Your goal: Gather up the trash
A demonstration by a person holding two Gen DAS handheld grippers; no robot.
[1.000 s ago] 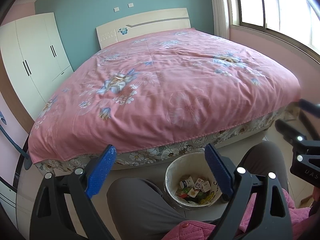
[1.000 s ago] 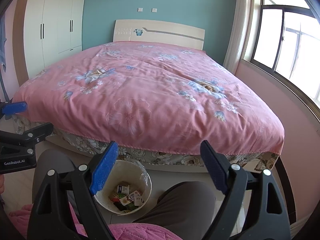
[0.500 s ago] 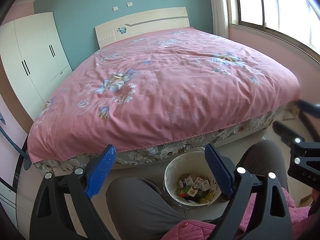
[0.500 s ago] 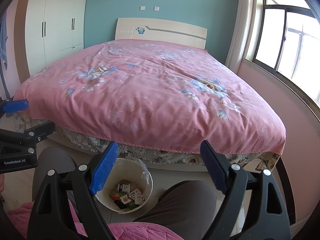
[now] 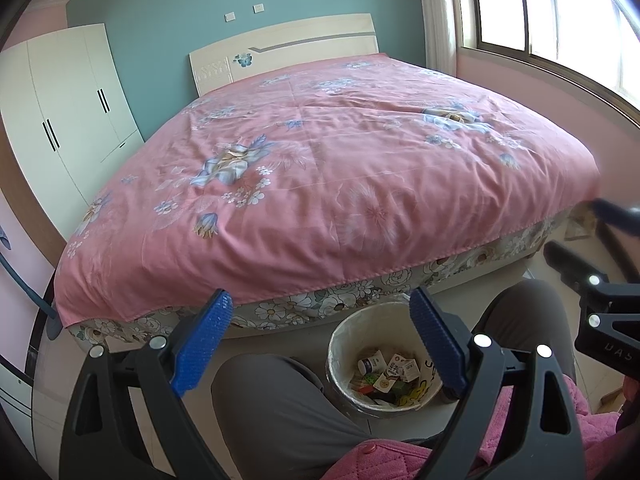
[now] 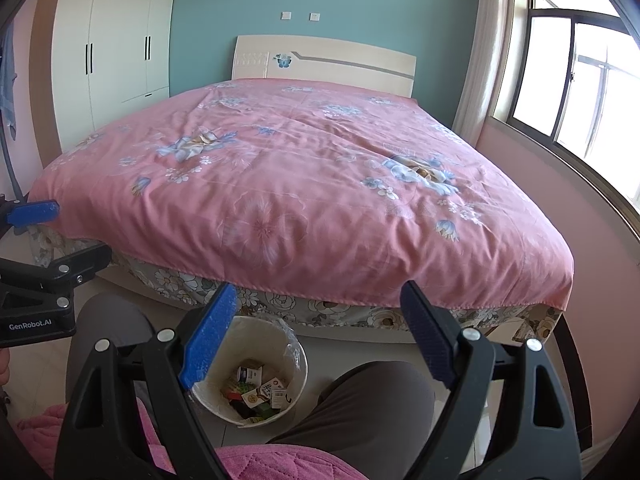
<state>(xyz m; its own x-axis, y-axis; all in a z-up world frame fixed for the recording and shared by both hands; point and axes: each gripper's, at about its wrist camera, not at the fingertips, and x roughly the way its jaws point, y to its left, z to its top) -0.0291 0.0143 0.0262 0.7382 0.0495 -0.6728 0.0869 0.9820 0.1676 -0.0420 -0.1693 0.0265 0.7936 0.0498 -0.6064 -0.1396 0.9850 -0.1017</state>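
A white lined trash bin stands on the floor at the foot of the bed, between the person's knees; it also shows in the right wrist view. Several small cartons and wrappers lie inside it, also seen from the right wrist. My left gripper is open and empty, held above the knees and the bin. My right gripper is open and empty, beside it on the right. No loose trash shows on the bed.
A large bed with a pink floral cover fills the middle. A white wardrobe stands at the left, a window at the right. The person's grey-trousered knees flank the bin.
Both grippers have drifted slightly, so the view has shifted a little. Both stay open and empty. The bin and its contents have not moved.
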